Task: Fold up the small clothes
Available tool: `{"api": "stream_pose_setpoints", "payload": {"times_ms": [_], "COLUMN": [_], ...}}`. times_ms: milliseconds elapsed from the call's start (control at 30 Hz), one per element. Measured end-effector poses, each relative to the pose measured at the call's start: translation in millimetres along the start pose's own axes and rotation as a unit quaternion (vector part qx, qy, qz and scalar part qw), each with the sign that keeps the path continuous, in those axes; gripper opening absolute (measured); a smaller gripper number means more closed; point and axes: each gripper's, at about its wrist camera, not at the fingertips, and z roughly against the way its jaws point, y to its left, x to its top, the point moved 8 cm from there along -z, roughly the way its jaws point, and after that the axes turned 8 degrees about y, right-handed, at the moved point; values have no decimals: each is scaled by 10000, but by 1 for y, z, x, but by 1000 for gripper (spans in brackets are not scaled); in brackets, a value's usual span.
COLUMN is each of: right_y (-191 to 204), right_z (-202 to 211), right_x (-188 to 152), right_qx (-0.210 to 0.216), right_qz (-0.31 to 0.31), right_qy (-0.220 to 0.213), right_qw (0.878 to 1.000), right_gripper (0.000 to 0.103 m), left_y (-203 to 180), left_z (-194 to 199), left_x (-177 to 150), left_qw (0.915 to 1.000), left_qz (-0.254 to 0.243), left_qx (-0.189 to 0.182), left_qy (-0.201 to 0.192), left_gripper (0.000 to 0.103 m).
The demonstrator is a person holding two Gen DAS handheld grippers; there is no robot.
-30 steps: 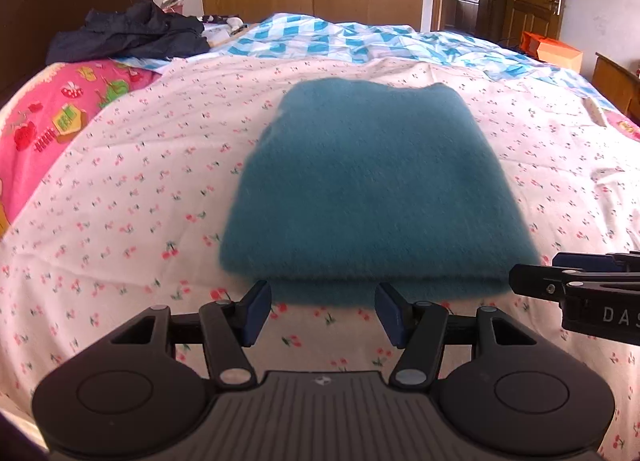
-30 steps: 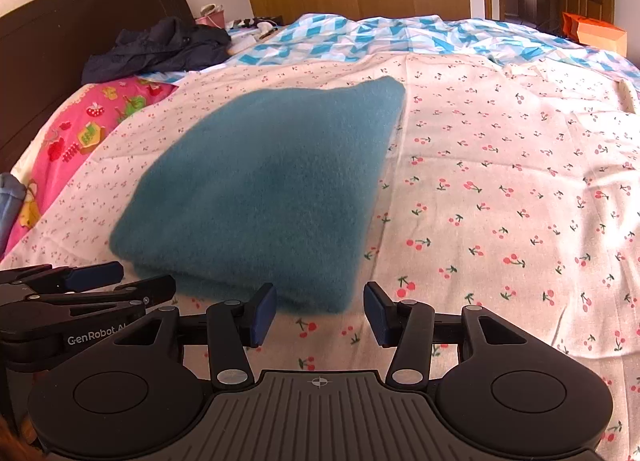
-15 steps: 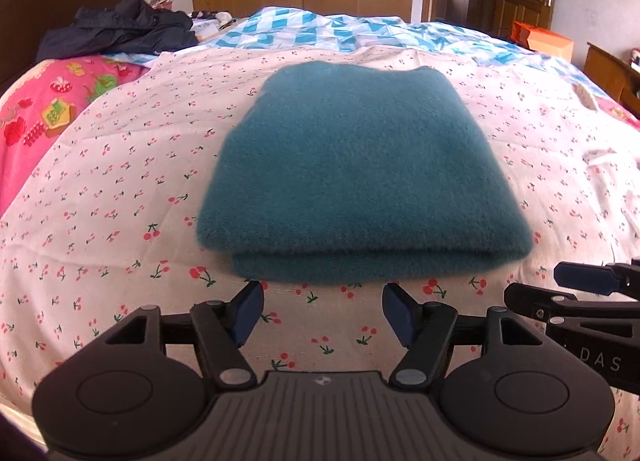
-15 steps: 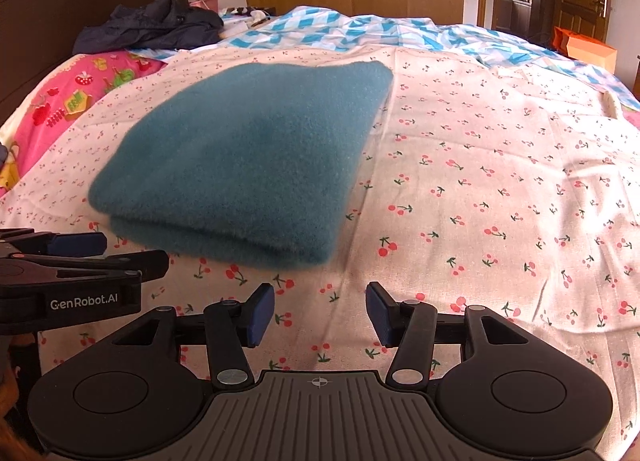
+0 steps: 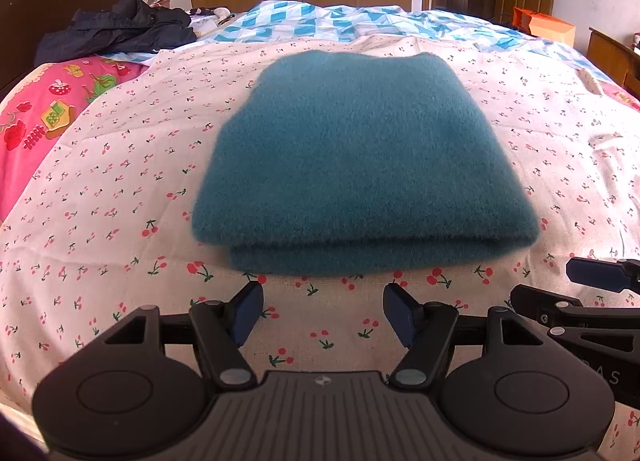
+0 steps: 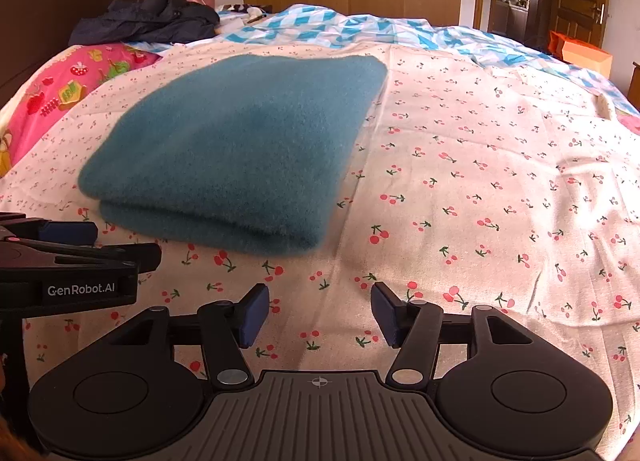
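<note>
Both grippers drawn slightly back from folded teal garment (image 5: 360,165), lying flat on cherry-print sheet (image 5: 120,189). Left gripper (image 5: 323,315): jaws wide apart, empty. Right gripper (image 6: 319,313): jaws wide apart, empty.

Black hand-held gripper (image 6: 319,313), blue pads (image 6: 253,313)

Plenty of bare cherry-print bedsheet (image 6: 480,181) to the right of the folded teal fleece garment (image 6: 240,149), so a gripper can slide in there no problem. The far left corner's blocked by a crumpled dark navy jacket (image 5: 116,31), with a rumpled blue-and-white checked quilt (image 5: 340,23) along the back.
</note>
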Motion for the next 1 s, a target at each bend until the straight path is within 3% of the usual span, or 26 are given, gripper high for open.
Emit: {"api": "stream_pose_setpoints", "payload": {"times_ms": [300,667,1000], "right_y": [1,1,1], "right_z": [4,6,7], "right_x": [1,0,1], "right_qx": [19,44,42], "right_qz": [-6,-36,-51], "right_qy": [-107,-160,-177], "right_qw": [9999,9999,9998], "right_gripper": [61,63,66], "left_y": [-2,-2,-3], "left_z": [0,2,1], "left_x": [0,0,-2], "left_qw": [10000,10000,9996], "left_qz": [-14,-44,-129], "left_qx": [-9,43,159], "left_qy": [50,72,208], "left_gripper": [72,83,86]}}
